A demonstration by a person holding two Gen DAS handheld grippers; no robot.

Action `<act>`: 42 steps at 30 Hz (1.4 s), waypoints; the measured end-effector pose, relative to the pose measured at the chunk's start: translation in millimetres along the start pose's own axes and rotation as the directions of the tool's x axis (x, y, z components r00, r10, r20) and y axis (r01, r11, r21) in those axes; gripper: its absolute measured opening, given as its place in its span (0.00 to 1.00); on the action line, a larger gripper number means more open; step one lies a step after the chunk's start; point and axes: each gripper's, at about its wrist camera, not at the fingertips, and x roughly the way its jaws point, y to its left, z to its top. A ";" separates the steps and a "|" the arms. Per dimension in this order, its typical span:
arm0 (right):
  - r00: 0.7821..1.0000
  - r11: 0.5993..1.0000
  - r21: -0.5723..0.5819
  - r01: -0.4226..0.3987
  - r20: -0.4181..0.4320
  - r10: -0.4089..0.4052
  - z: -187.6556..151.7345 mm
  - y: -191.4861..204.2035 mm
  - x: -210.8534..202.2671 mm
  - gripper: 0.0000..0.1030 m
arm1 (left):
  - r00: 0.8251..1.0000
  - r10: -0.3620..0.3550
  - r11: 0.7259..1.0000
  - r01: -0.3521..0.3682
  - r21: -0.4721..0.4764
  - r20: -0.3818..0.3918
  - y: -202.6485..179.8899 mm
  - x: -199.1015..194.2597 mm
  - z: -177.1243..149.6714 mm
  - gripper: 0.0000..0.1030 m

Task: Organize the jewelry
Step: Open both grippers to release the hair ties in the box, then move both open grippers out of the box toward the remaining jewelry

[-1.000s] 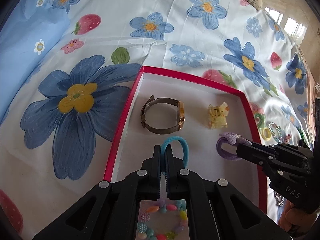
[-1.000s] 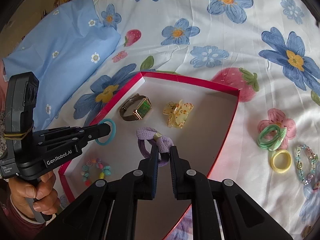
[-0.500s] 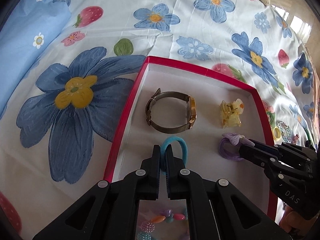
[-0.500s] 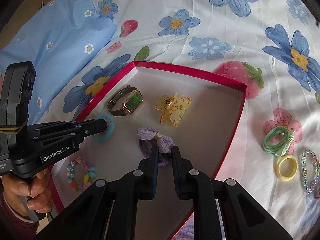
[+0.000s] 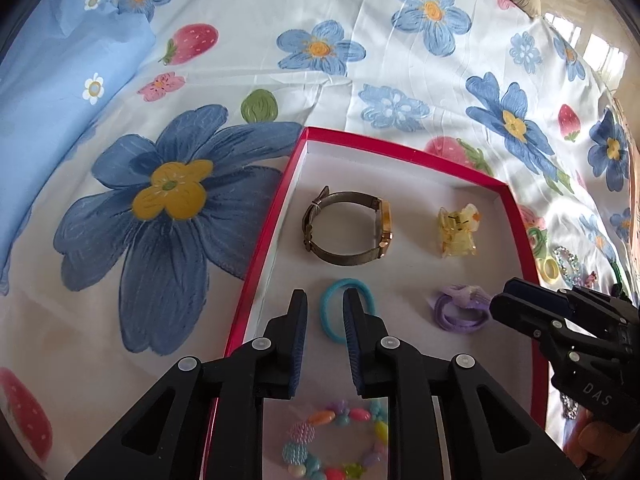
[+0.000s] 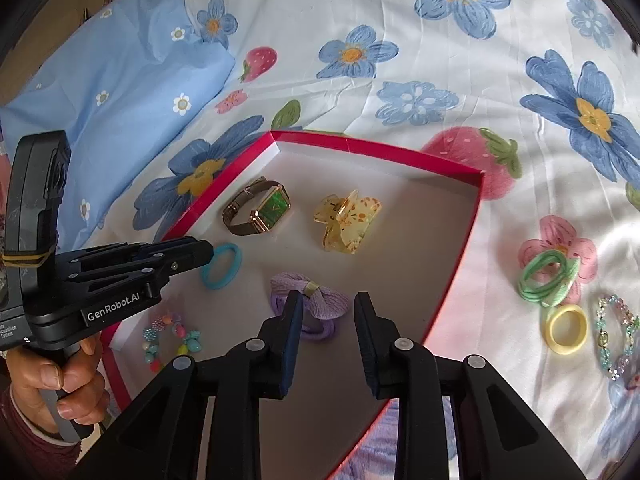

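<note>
A red-rimmed box (image 5: 400, 151) (image 6: 376, 146) lies on the flowered sheet. In it are a watch (image 5: 348, 227) (image 6: 259, 209), a yellow claw clip (image 5: 457, 231) (image 6: 347, 214), a blue hair tie (image 5: 329, 312) (image 6: 221, 265), a purple bow hair tie (image 5: 460, 307) (image 6: 316, 294) and a bead bracelet (image 5: 336, 440) (image 6: 172, 336). My left gripper (image 5: 325, 300) (image 6: 210, 248) is open above the blue tie, which lies on the box floor. My right gripper (image 6: 326, 300) (image 5: 504, 300) is open over the purple tie, which also lies free.
Outside the box on the right lie a green hair tie (image 6: 548, 276), a yellow hair tie (image 6: 566, 329) and a clear bead bracelet (image 6: 618, 336). A blue pillow (image 6: 112, 92) lies at the left.
Both grippers have opened. The blue tie and the purple bow tie have been let go and now lie on the box floor.
</note>
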 end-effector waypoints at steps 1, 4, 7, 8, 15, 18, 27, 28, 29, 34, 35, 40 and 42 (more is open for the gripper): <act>1.000 1.000 0.001 -0.002 0.006 0.002 -0.6 0.2 -3.6 0.27 | 1.000 -0.001 1.000 0.001 0.001 0.004 -0.5 -4.0 -1.4 0.18; 1.000 1.000 0.006 -0.007 0.027 0.007 -4.0 0.3 -17.1 0.27 | 1.000 -0.008 1.000 0.008 0.003 0.018 -2.1 -17.5 -6.9 0.20; 0.999 1.000 0.017 -0.010 0.047 0.010 -9.6 -2.2 -31.5 0.28 | 0.999 -0.025 1.000 0.025 0.002 0.028 -4.6 -30.2 -13.5 0.22; 0.999 1.000 0.020 -0.012 0.052 0.010 -11.9 -3.4 -36.6 0.29 | 0.999 -0.031 1.000 0.031 0.002 0.028 -5.0 -33.1 -15.1 0.25; 0.996 0.998 0.066 0.006 0.086 -0.012 -30.5 -20.6 -69.6 0.33 | 0.997 -0.065 0.998 0.065 0.002 0.029 -17.4 -50.7 -30.0 0.33; 0.994 0.995 0.098 0.017 0.105 -0.027 -39.0 -31.0 -82.4 0.33 | 0.997 -0.080 0.997 0.079 0.011 0.018 -27.5 -53.2 -34.5 0.33; 0.988 0.982 0.185 0.048 0.135 -0.074 -64.2 -65.1 -116.6 0.36 | 0.993 -0.116 0.990 0.116 0.076 0.002 -60.3 -59.5 -40.5 0.36; 0.987 0.980 0.191 0.051 0.139 -0.078 -66.7 -67.9 -119.7 0.36 | 0.993 -0.118 0.990 0.118 0.082 0.000 -63.4 -58.7 -40.6 0.36; 0.986 0.978 0.201 0.054 0.143 -0.084 -70.0 -72.0 -123.6 0.38 | 0.993 -0.120 0.989 0.120 0.091 -0.004 -67.6 -58.8 -41.2 0.36; 0.981 0.962 0.261 0.078 0.154 -0.121 -89.3 -95.6 -140.3 0.40 | 0.991 -0.132 0.982 0.133 0.131 -0.015 -88.1 -57.2 -40.5 0.36; 0.980 0.959 0.272 0.084 0.153 -0.129 -92.7 -101.0 -142.9 0.40 | 0.991 -0.135 0.981 0.136 0.140 -0.017 -92.7 -57.1 -40.1 0.36; 0.974 0.936 0.334 0.111 0.150 -0.169 -109.7 -127.4 -155.5 0.40 | 0.989 -0.145 0.973 0.146 0.177 -0.022 -112.5 -53.4 -36.8 0.36; 0.971 0.927 0.354 0.122 0.150 -0.185 -115.1 -137.8 -160.3 0.40 | 0.989 -0.147 0.970 0.149 0.193 -0.024 -121.3 -50.7 -35.1 0.36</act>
